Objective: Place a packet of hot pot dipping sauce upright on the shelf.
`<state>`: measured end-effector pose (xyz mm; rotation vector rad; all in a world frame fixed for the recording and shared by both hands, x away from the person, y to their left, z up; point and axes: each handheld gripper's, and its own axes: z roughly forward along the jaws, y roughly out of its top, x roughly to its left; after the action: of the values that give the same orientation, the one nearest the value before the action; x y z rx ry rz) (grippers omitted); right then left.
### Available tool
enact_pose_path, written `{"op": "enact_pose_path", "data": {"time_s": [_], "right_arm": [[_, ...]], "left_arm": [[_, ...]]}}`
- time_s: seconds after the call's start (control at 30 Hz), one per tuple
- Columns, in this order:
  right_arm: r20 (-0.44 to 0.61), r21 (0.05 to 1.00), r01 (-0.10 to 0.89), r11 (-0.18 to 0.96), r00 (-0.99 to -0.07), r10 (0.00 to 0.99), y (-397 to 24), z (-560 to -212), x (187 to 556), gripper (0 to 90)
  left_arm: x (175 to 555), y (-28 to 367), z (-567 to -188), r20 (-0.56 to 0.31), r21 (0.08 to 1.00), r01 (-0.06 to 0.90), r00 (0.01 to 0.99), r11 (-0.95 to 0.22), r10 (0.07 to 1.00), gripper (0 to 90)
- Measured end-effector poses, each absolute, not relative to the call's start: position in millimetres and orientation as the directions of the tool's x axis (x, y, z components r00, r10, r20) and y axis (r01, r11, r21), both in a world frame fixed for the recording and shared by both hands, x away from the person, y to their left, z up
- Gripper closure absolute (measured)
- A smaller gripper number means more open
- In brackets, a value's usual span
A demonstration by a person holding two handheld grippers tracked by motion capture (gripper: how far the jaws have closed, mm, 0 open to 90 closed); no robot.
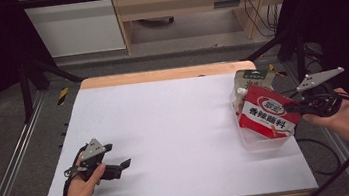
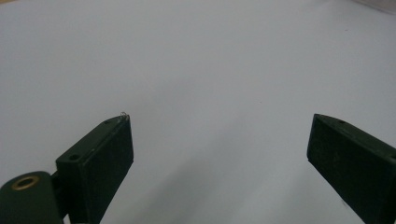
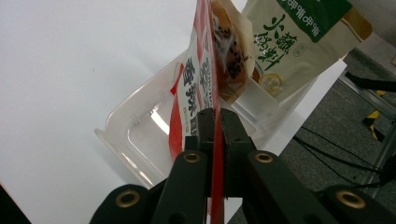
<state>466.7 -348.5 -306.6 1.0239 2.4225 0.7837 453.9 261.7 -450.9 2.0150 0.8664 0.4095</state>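
The right gripper (image 3: pixel 215 116) was clamped on the edge of a red pouch (image 3: pixel 198 70), which stood upright in a clear plastic container (image 3: pixel 126 135) beside a green-labelled pouch (image 3: pixel 299 42) on the white table (image 3: pixel 70 70).

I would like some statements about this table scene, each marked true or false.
1. The right tongs are shut on the red pouch. True.
2. The left tongs hold a green pouch. False: they are open, with nothing between them.
3. The clear plastic bin sits at the right side of the white table. True.
4. The green-topped pouch lies flat in the middle of the table. False: it stands in the bin, behind the red pouch.
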Motion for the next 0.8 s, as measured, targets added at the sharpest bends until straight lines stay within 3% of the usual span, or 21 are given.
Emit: {"op": "enact_pose_path", "data": {"time_s": [0.3,0.43,0.8], "right_arm": [[-0.130,0.633,0.529,0.565,-0.647,0.752,-354,-309,463,87.7],[-0.132,0.646,0.516,0.563,-0.650,0.748,-354,-308,463,81.4],[-0.231,0.687,0.451,0.570,-0.609,0.759,-341,-302,464,33.0]], "left_arm": [[454,261,-451,-0.040,0.827,0.421,0.705,-0.372,0.708,7.0],[454,261,-451,-0.040,0.826,0.421,0.706,-0.374,0.707,7.0],[454,261,-451,-0.041,0.825,0.422,0.709,-0.376,0.704,7.0]]}}
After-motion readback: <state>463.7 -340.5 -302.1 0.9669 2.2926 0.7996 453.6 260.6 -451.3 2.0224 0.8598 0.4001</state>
